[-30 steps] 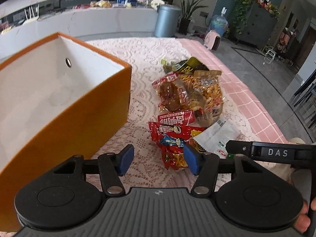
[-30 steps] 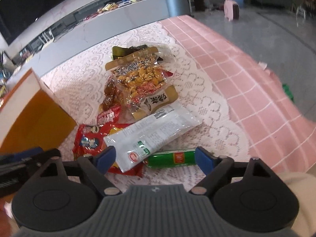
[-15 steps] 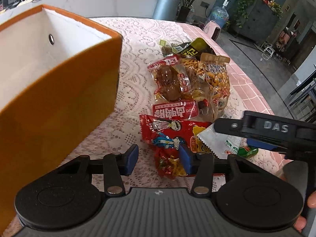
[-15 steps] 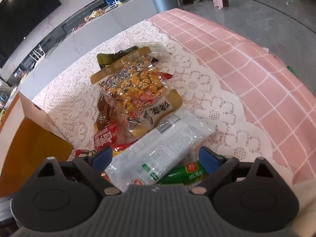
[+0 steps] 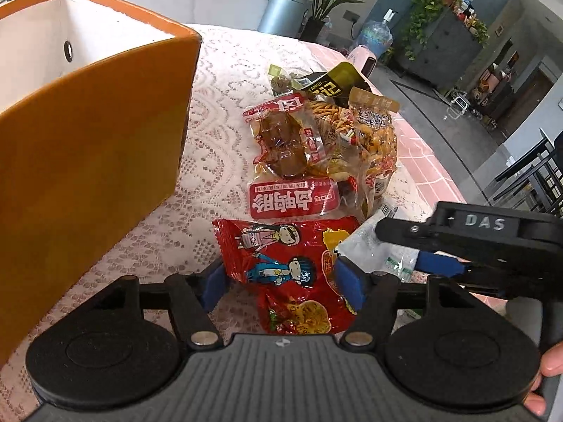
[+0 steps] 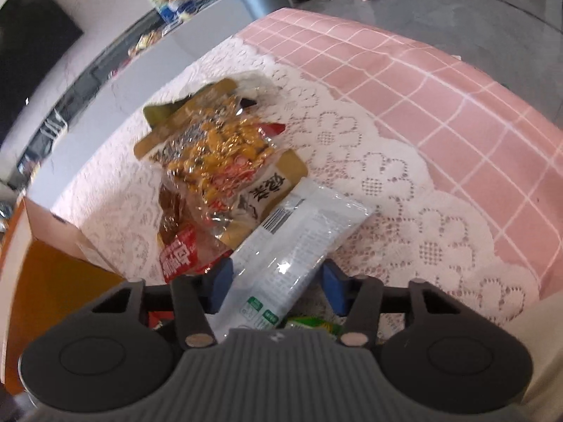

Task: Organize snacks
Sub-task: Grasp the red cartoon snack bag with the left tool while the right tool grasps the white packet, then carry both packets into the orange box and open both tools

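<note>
An orange box (image 5: 88,147) with a white inside stands at the left; its corner also shows in the right wrist view (image 6: 52,274). A pile of snack packets (image 5: 323,140) lies on the lace cloth. My left gripper (image 5: 281,281) is open, its blue pads either side of a red cartoon packet (image 5: 281,263). My right gripper (image 6: 278,279) is open around a long white packet (image 6: 299,239), its pads close to the packet's sides. A green packet (image 6: 309,325) lies under it. The right gripper also shows in the left wrist view (image 5: 468,242).
A red-labelled brown meat packet (image 5: 281,140), a peanut bag (image 6: 218,151) and a dark green packet (image 5: 330,84) make up the pile. The pink checked tablecloth (image 6: 440,105) runs to the table's right edge. A grey bin (image 5: 285,10) stands beyond.
Both grippers have moved forward and down onto the pile. The left now straddles the red packet. The right has narrowed around the white packet.
</note>
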Demonstrator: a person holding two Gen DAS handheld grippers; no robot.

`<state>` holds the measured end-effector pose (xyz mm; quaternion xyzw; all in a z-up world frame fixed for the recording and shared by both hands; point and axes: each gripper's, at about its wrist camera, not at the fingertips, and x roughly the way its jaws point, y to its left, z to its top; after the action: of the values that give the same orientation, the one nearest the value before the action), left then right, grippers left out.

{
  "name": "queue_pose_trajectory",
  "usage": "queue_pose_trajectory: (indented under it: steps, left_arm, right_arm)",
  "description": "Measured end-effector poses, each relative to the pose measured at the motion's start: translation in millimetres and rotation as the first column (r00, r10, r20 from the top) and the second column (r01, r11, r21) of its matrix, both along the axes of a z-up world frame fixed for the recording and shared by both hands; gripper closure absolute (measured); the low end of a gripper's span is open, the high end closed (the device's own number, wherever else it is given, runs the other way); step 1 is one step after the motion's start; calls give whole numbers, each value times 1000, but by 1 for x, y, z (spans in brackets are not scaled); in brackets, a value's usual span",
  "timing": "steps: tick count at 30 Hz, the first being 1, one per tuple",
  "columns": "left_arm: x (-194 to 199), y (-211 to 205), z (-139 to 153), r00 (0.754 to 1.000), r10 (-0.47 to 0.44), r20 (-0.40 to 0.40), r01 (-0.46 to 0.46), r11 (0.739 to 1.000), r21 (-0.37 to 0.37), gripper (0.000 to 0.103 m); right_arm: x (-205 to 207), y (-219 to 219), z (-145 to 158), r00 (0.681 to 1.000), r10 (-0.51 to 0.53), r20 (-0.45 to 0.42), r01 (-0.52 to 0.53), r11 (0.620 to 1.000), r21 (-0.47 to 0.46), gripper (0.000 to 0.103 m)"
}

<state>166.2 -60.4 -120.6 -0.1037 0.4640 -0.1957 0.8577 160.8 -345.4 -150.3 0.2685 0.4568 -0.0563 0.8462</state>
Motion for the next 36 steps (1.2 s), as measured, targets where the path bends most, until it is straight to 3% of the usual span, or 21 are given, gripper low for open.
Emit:
queue_pose_trajectory:
  steps: [2, 4, 7, 12, 19, 27, 36]
  left_arm:
    - [-1, 1, 1, 1000, 3, 2, -3, 1000, -11, 34]
    - [-3, 3, 5, 1000, 17, 20, -16, 1000, -10, 48]
    - [-9, 8, 12, 998, 37, 47, -36, 999, -24, 66]
    - [-18, 16, 26, 993, 77, 94, -71, 995, -63, 82]
    - [-32, 25, 48, 981, 124, 152, -112, 990, -86, 91]
    - [-54, 22, 75, 959, 122, 255, -115, 992, -42, 96]
    - [-78, 33, 104, 932, 144, 332, -141, 989, -34, 100]
  right_arm:
    - [-4, 0, 4, 1000, -3, 30, 3, 1000, -4, 57]
    - [-9, 1, 9, 998, 4, 62, -2, 1000, -21, 81]
    - [-17, 3, 15, 994, 27, 109, -24, 999, -28, 84]
    - [-27, 4, 24, 982, 50, 182, -46, 999, -30, 86]
    - [-37, 9, 35, 966, 100, 240, -92, 995, -45, 97]
    - [-54, 22, 43, 962, 161, 223, -145, 986, -86, 99]
    - [-80, 43, 74, 926, 220, 308, -187, 973, -133, 100]
